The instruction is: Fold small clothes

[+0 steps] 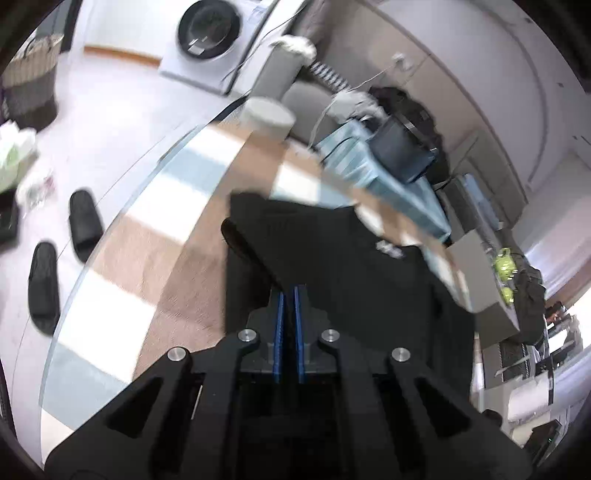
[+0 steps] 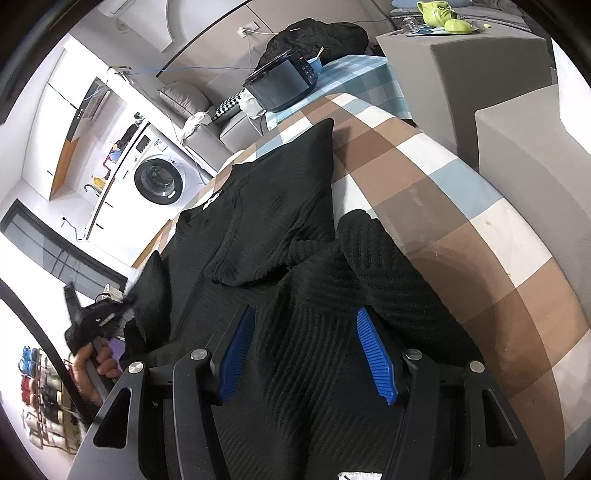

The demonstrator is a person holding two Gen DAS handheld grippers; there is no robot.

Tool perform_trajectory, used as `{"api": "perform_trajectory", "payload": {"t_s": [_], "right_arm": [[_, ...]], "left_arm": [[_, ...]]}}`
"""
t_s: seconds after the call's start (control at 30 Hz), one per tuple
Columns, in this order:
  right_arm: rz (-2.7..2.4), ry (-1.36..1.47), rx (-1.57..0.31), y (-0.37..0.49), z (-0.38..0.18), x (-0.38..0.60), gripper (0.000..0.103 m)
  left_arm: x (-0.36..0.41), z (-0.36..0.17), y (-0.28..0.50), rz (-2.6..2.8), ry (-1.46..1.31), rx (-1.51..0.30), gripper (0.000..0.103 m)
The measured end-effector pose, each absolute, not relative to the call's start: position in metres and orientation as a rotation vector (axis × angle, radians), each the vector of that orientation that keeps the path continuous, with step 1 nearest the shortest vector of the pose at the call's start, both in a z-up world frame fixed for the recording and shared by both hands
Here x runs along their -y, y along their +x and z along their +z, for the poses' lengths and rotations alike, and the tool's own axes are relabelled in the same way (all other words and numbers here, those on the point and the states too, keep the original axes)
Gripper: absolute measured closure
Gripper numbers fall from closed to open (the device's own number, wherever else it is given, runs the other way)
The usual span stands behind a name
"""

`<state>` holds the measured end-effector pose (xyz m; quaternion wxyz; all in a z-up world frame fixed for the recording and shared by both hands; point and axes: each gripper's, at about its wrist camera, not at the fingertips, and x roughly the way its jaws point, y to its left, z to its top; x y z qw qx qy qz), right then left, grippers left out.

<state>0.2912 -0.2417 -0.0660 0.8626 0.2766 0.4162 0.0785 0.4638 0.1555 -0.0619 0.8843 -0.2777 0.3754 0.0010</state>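
Observation:
A black ribbed knit garment point(image 2: 273, 206) lies spread on the checked table point(image 2: 461, 221). One sleeve is folded across its body and another bunches near my right gripper point(image 2: 306, 312). That gripper hovers open over the garment's near part, its blue pads point(image 2: 376, 354) wide apart and not pressing the cloth. In the left wrist view the garment point(image 1: 351, 266) covers the table point(image 1: 147, 258), and a lifted fold runs down to the tips of my left gripper point(image 1: 290, 291). Its pads stand together on that edge. The right wrist view shows the left gripper point(image 2: 99, 317), blurred, at the garment's left sleeve, with a hand point(image 2: 88, 373) holding it.
The round table's edge curves past a white floor with black slippers point(image 1: 85, 225) and a wicker basket point(image 1: 31, 85). A washing machine point(image 2: 159, 181) stands beyond. A dark screen device point(image 2: 284, 88) sits at the far side, and grey blocks point(image 2: 480, 66) with a green mug point(image 2: 436, 13) stand to the right.

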Motion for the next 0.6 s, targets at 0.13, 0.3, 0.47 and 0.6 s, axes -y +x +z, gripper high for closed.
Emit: {"api": "perform_trajectory", "payload": {"t_s": [0.13,0.3,0.47,0.6], "right_arm": [[0.171,0.580,-0.879,0.293,-0.066,0.239,0.044],[0.174,0.572,-0.873,0.292,-0.062,0.237,0.043],[0.165,0.575,-0.855,0.285,-0.061,0.243,0.038],[0.167,0.587,-0.866,0.285,-0.065,0.244,0.038]], "left_arm": [[-0.125,-0.027,0.478,-0.128,-0.576,-0.714,0.100],[-0.079,-0.011,0.480,-0.251,-0.506,-0.741,0.031],[-0.102,-0.023,0.439,-0.043,-0.358,-0.769,0.030],[-0.123,-0.040,0.407,0.007,-0.306,-0.832,0.030]]}}
